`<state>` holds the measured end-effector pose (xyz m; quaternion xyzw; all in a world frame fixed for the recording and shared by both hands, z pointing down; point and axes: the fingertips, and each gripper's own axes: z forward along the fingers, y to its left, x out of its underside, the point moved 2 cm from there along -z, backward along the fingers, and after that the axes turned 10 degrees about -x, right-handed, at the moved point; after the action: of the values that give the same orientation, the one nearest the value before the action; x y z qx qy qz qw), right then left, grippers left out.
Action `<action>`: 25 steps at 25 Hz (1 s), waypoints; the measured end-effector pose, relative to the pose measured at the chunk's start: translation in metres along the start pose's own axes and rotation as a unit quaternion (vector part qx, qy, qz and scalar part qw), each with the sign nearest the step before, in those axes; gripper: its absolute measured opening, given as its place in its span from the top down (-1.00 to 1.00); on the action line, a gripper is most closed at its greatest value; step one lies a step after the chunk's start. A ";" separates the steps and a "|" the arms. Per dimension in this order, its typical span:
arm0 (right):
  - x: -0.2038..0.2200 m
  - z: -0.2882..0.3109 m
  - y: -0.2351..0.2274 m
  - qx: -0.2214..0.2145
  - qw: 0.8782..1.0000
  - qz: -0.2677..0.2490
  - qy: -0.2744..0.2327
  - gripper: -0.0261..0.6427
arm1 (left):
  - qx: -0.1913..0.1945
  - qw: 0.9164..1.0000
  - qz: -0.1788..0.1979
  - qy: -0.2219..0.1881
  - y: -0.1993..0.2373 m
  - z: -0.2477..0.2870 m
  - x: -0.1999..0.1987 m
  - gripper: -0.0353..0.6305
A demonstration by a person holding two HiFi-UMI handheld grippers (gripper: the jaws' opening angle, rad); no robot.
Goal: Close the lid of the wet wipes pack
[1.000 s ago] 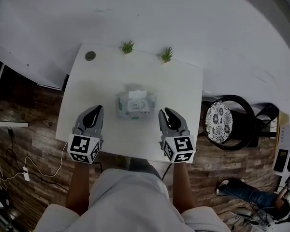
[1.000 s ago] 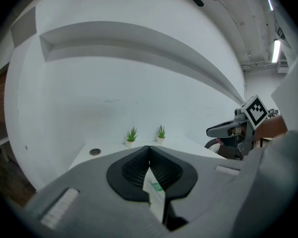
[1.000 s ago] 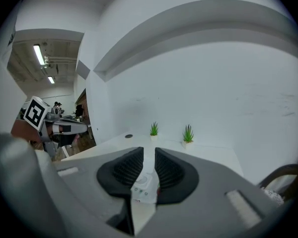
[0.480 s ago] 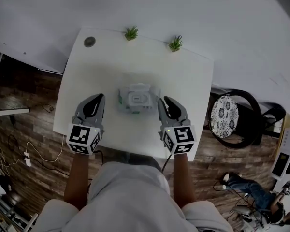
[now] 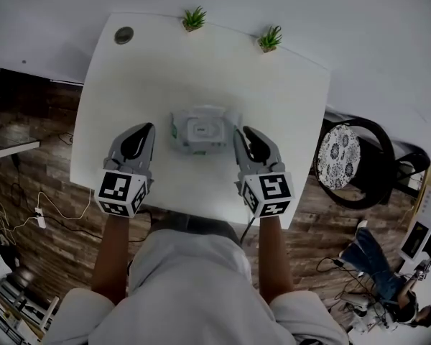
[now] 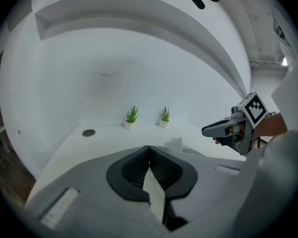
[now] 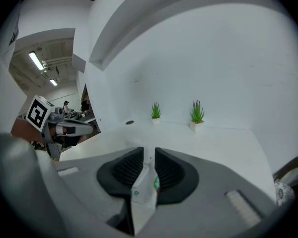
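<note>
While the left gripper is pressing its jaws together at the tips with nothing between them, the right gripper is holding its jaws slightly apart. A strip of the wet wipes pack is showing beyond that gap, and neither pad is pressing on it. From the head view, the pack is lying flat near the middle of the white table, between the two grippers. The right gripper's tips are sitting just beside its right edge and the left gripper's tips near its left edge. Whether its lid is lying fully down cannot be told. Two small potted plants are standing along the far edge, a dark round disc is sitting at the far left corner, and a patterned chair is standing off the table's right side.
</note>
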<state>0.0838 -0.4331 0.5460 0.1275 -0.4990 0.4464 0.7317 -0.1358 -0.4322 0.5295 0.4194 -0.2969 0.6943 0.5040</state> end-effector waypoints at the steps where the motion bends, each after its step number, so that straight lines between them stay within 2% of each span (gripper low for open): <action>1: 0.003 0.002 -0.001 -0.001 1.000 0.002 0.003 0.69 | 0.001 1.000 -0.001 0.004 -0.001 0.002 0.004 0.88; 13: 0.010 0.025 -0.006 -0.022 0.999 -0.012 0.027 0.69 | 0.004 1.000 -0.012 0.029 0.000 0.020 0.024 0.88; 20: 0.002 0.042 -0.002 -0.048 0.995 -0.067 0.054 0.68 | 0.018 0.999 -0.009 0.035 -0.009 0.026 0.026 0.88; 25: -0.003 0.054 0.005 -0.083 0.987 -0.115 0.076 0.63 | 0.020 0.999 -0.008 0.038 -0.013 0.026 0.028 0.88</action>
<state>0.0467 -0.4658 0.5674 0.0884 -0.4594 0.3248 0.8220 -0.1196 -0.4371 0.5666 0.4050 -0.2603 0.7117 0.5116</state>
